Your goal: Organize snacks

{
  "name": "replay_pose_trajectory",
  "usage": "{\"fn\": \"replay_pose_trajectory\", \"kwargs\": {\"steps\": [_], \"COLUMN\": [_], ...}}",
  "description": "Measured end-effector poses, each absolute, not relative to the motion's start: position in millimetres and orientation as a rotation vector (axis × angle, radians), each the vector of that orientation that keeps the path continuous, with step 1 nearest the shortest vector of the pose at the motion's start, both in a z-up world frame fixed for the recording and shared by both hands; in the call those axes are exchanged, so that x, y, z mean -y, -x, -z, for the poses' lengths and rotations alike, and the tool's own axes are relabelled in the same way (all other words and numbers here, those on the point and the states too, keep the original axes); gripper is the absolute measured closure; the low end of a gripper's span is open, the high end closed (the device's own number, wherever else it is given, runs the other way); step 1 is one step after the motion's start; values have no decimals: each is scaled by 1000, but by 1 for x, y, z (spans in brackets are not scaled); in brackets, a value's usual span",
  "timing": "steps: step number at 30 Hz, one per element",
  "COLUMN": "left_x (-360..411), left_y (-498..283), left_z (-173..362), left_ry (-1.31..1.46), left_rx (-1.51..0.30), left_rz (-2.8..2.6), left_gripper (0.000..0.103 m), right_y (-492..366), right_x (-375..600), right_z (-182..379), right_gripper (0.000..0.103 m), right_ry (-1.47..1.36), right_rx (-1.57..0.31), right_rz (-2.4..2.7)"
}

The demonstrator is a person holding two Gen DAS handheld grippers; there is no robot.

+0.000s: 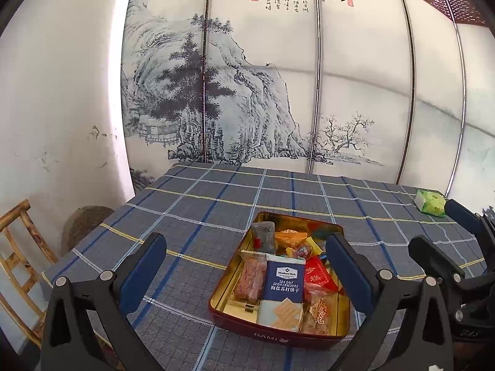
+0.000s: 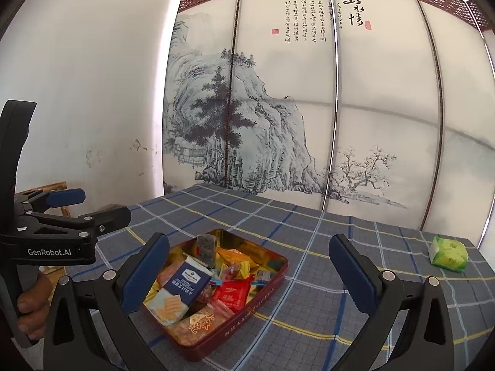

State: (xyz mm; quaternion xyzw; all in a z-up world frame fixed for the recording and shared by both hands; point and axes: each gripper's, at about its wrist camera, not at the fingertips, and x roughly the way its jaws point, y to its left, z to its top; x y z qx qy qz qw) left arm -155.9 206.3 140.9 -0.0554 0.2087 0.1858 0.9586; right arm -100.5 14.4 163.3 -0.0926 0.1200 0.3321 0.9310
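Note:
A dark red tin point(image 1: 272, 335) with a gold inside sits on the plaid tablecloth point(image 1: 216, 204), holding several wrapped snacks, among them a blue soda cracker pack point(image 1: 284, 281) and a red packet point(image 1: 318, 276). My left gripper point(image 1: 244, 266) is open and empty, held above the near left of the tin. My right gripper point(image 2: 247, 269) is open and empty, held above the tin point(image 2: 247, 312). A green snack pack point(image 2: 448, 253) lies alone on the cloth far right; it also shows in the left wrist view point(image 1: 431, 202). The left gripper point(image 2: 92, 207) shows at the left of the right wrist view.
A painted folding screen point(image 1: 278, 92) stands right behind the table's far edge. A white wall point(image 1: 62, 108) and a bamboo chair point(image 1: 18, 247) are to the left of the table. The right gripper's fingers point(image 1: 433, 256) show at the right of the left wrist view.

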Motion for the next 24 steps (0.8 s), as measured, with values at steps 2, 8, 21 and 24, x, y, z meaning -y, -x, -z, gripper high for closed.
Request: {"fn": "replay_pose_trajectory", "kwargs": {"steps": [2,8,21,24], "left_x": [-204,-197,-192,-192], "left_y": [157,161,161,156], "left_z": [-142,-146,-145,-141], "left_ry": [106,92,99,86], "left_rx": [-431,-427,-451,-461], "left_rz": [-378,-375,-358,-363], "left_gripper": [1,1,1,1], "right_y": [103,104,105,95], "right_x": [-12,-11,3,12], "right_z": [-164,-165,-161,-152], "right_gripper": [0,0,0,0], "right_ry": [190,188,189,190], "right_rx": [-244,-245,-266,-314], "right_rz": [-678,-678,-677,-678]}}
